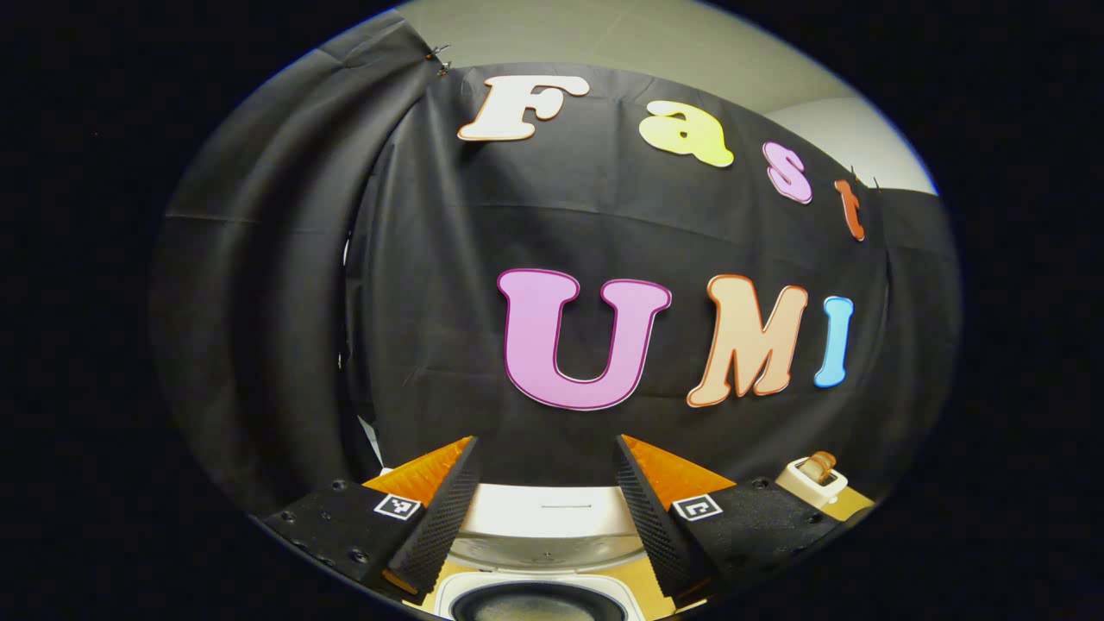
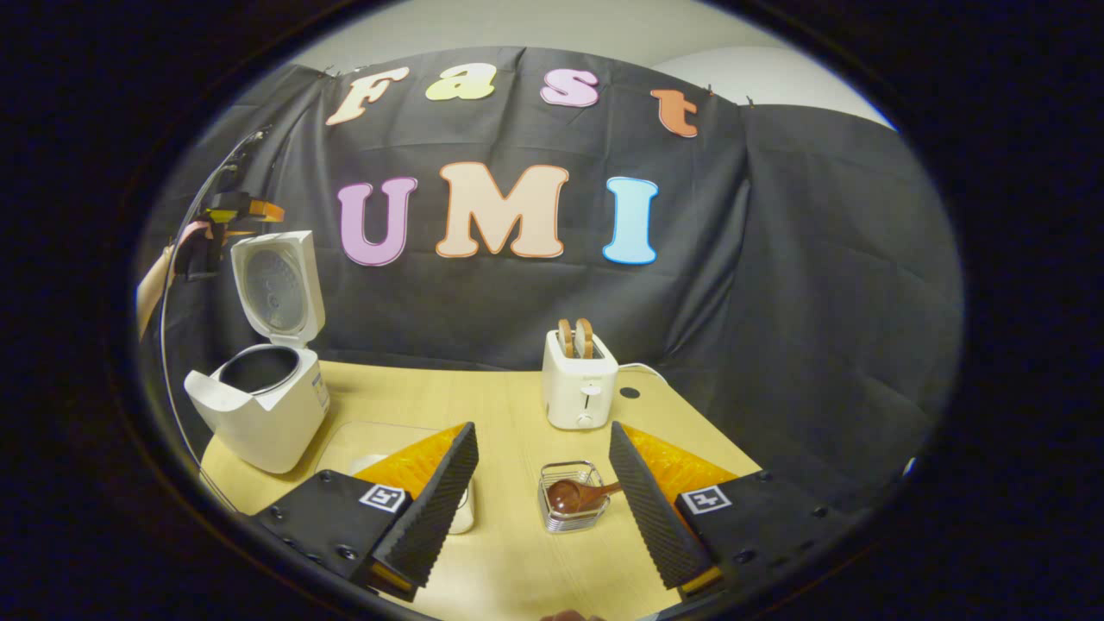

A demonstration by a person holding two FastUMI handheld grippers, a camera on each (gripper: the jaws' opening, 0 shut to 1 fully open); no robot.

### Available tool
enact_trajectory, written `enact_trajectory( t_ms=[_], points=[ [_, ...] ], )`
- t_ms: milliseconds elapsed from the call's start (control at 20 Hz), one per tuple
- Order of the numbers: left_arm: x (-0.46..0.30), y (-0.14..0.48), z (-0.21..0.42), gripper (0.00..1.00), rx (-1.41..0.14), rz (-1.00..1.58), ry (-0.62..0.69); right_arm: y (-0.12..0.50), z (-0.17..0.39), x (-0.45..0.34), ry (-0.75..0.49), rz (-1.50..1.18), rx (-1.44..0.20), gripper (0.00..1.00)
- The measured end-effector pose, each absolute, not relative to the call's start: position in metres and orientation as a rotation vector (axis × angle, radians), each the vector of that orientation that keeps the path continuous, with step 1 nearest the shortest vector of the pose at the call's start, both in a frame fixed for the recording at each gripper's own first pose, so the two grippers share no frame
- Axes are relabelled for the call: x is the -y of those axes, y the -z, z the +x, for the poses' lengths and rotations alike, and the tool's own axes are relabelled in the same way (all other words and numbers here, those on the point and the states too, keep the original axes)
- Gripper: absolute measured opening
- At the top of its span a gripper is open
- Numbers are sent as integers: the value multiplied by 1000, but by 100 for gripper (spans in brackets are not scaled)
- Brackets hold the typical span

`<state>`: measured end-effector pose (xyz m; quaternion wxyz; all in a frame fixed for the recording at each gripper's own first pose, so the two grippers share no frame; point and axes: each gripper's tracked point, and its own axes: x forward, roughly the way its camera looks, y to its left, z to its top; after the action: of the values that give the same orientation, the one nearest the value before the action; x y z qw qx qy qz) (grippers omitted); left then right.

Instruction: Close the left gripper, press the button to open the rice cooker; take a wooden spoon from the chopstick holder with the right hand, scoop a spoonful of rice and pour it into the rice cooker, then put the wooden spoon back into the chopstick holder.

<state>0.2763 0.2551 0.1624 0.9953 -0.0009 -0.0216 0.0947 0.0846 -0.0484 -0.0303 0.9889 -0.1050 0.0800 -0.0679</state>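
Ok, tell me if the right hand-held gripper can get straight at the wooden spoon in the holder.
Probably yes. The right hand-held gripper is open, and the wooden spoon lies in the holder between its fingers, just ahead on the table. The toaster stands behind it, out of the way.

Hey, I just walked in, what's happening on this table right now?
The rice cooker stands open, lid up, at the table's left end. The left claw hovers open above its pot. The right claw is open too, aimed at the chopstick holder, where the wooden spoon sits untouched. A toaster stands behind it.
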Motion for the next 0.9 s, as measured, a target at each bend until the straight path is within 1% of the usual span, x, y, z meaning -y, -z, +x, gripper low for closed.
enact_trajectory(
  t_ms=[150,200,250,350,400,450,500,550,600,650,750,800,900],
  points=[
    [-255,-154,291,89,7,18,-192,32,85,50,138,-217,-165,100],
    [-257,-153,294,89,-5,36,-203,33,84,50,135,-221,-171,100],
    [-256,-152,294,89,-9,46,-203,34,84,49,131,-226,-174,93],
    [-257,-146,293,90,-36,65,-212,34,83,49,126,-243,-176,99],
    [-258,-144,294,90,-50,82,-220,33,81,49,124,-247,-175,97],
    [-258,-145,294,87,-50,85,-223,33,80,49,120,-247,-173,95],
    [-257,-146,294,89,-49,80,-225,31,79,47,116,-244,-170,93],
    [-257,-145,292,89,-50,84,-224,31,79,46,112,-238,-168,99],
    [-257,-146,292,89,-45,84,-222,31,77,45,108,-233,-165,99],
    [-257,-145,291,89,-46,85,-219,30,77,44,104,-229,-162,93],
    [-255,-144,284,89,-35,84,-211,29,75,43,99,-232,-155,93],
    [-253,-139,272,89,-30,81,-210,29,74,43,98,-236,-153,99],
    [-249,-133,253,88,-31,78,-208,27,75,43,97,-250,-145,99]
  ],
)
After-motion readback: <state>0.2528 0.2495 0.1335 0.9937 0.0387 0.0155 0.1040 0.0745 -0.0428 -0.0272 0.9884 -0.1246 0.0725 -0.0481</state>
